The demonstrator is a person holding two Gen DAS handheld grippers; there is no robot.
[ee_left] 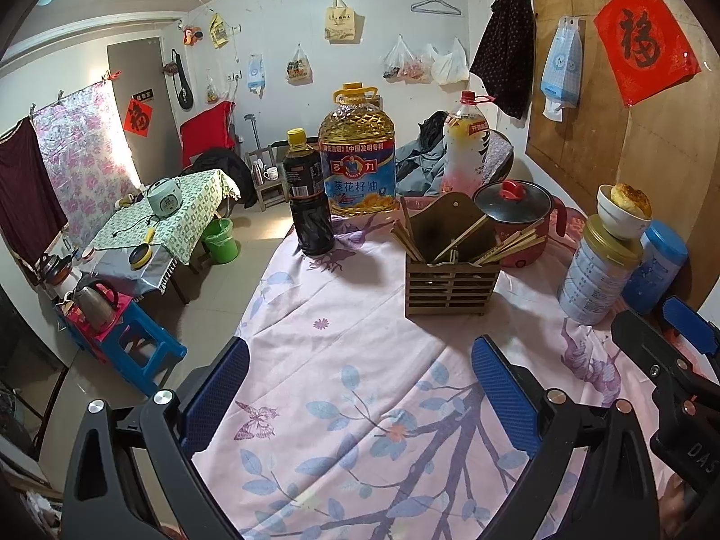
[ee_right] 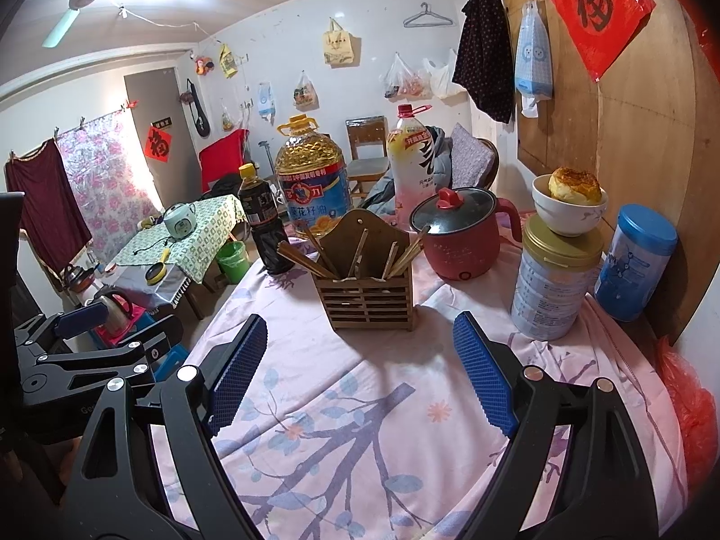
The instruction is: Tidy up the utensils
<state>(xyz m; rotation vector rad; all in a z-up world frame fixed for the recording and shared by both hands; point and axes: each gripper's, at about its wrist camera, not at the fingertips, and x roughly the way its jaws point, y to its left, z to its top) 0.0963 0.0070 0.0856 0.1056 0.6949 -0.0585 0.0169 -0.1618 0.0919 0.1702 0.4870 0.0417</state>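
Both the left gripper point(ee_left: 360, 396) and right gripper point(ee_right: 360, 375) gape wide and empty; the chopsticks point(ee_right: 407, 254) in the wooden holder point(ee_right: 366, 299) straight ahead look light, stiff and slippery, so I'd pinch mid-shaft.

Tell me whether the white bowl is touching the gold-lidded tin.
Touching. In the right wrist view the white bowl sits squarely on the gold lid of the tin, its base on the lid with no gap visible.
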